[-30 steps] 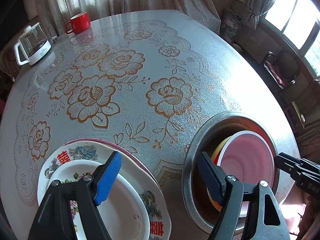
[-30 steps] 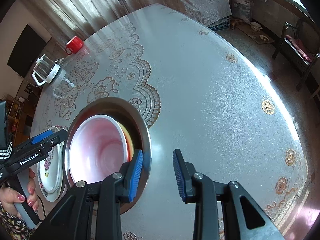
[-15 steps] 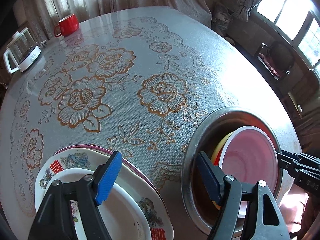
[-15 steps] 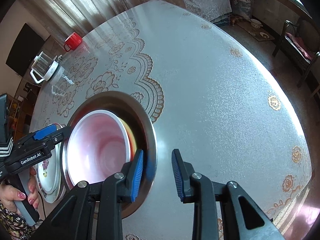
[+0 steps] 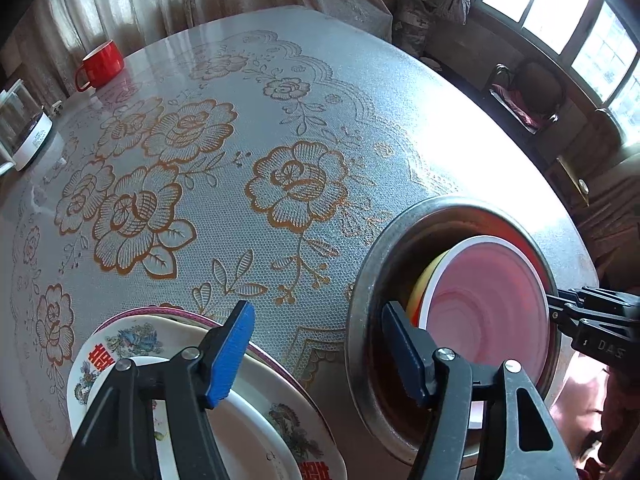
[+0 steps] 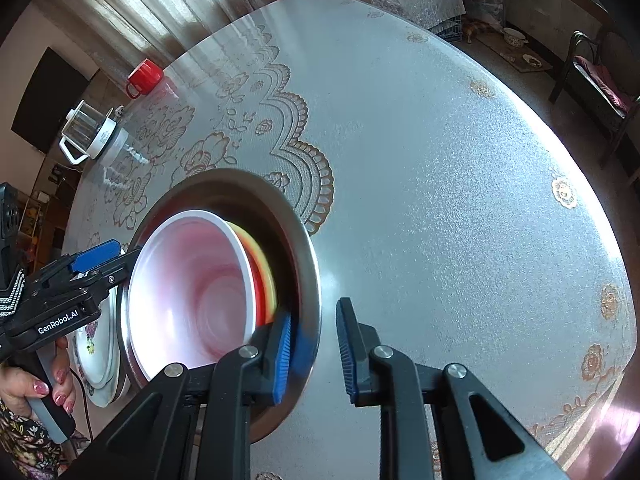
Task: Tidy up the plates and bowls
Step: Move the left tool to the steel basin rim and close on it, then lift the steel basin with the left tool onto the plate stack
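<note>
Lace-patterned round table (image 5: 288, 92) carries your round steel basin (image 6: 308, 280) holding the pink-lined white bowl (image 6: 192, 292). Your right gripper (image 6: 312, 348) straddles its rim, jaws apart; your left gripper (image 5: 316, 344) is likewise spread, empty.

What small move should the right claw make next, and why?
Probably close the right claw on the steel basin's rim. It is open and straddling that rim, one finger inside, one outside. The left claw, also open, straddles the opposite rim, so a two-sided lift of the basin, with the pink bowl nested inside, looks intended.
</note>
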Available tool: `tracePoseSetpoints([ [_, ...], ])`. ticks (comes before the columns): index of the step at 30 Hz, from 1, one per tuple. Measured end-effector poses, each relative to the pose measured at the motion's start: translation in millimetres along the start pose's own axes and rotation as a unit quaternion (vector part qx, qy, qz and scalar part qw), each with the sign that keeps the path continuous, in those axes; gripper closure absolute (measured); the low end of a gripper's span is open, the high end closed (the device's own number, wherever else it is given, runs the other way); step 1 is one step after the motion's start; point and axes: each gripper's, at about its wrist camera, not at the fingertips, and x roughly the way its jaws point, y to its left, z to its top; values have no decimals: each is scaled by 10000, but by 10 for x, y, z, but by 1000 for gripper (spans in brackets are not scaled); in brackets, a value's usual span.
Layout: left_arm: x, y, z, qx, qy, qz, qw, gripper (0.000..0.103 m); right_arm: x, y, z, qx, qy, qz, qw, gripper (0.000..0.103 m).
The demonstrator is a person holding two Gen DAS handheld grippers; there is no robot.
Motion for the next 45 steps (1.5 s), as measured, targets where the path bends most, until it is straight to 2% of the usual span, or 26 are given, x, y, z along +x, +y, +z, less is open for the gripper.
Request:
tracePoseSetpoints([
  [7, 46, 7, 44, 38, 95, -58, 9999, 37, 69, 24, 48, -2, 10, 149, 9999, 93],
  [13, 66, 23, 71, 24, 175, -108, 9998, 37, 79, 25, 73, -13, -37, 186, 9998, 93],
  [18, 106, 74, 49, -31, 490, -401, 9980, 37, 77, -15, 110, 66, -128, 173, 9997, 93],
  [21, 126, 12, 20, 45, 554, -483, 9973, 42, 56, -101, 132, 179, -183, 186, 9995, 93],
  [25, 220, -167, 6, 295, 687, -544, 9957, 59, 43, -166, 168, 279, -206, 216, 9992, 93],
  [33, 236, -295, 33, 339, 482, -715, 9957, 87, 34, -233, 197, 337, -219, 320, 9987, 93],
  [38, 201, -335, -42, 288, 311, -692, 9967, 87, 30, -263, 180, 334, -193, 367, 9986, 93],
  [45, 152, -330, -90, 100, 300, -577, 9978, 87, 44, -288, 222, 321, -81, 350, 9988, 93],
])
